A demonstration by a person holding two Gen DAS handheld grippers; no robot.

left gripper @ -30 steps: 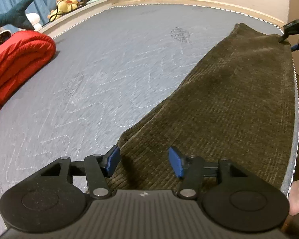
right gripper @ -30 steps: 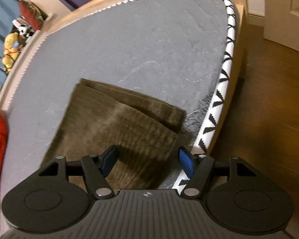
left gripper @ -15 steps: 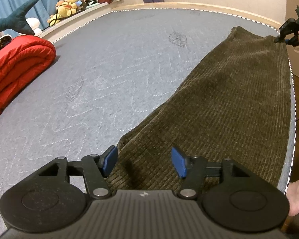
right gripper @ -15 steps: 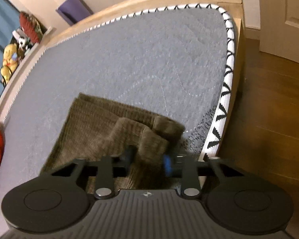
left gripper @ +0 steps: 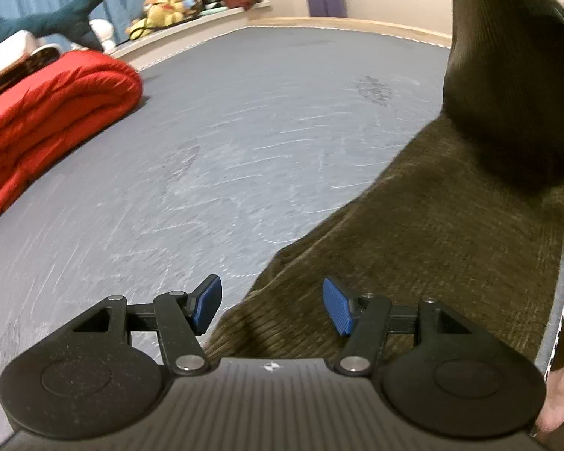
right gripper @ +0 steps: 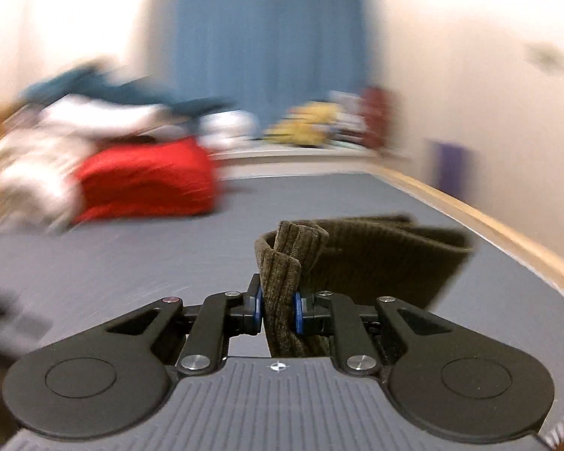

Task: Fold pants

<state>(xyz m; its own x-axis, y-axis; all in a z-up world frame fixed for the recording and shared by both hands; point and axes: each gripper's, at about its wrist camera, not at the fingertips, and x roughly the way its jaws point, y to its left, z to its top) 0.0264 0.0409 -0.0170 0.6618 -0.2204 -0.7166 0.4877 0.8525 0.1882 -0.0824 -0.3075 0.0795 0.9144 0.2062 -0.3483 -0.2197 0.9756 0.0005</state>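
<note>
We have the right gripper (right gripper: 278, 310) clenched on a bunched hem of the olive corduroy pants (left gripper: 425, 248), its jaws having just been closing onto the cloth, and that far end stands lifted off the mattress (left gripper: 244, 131). The pants' long axis runs from our raised end down to the left gripper (left gripper: 272, 302), whose jaws stand released over the near end, pitched downward, gripping nothing. We judge the coming fold turns on carrying the lifted end along that axis toward the left gripper.

Ahead of my left tool (left gripper: 272, 306) the grey mattress (left gripper: 244, 143) lies bare; the red quilt (left gripper: 49, 120) blocks the far left, the lifted pants (left gripper: 507, 75) the right.
</note>
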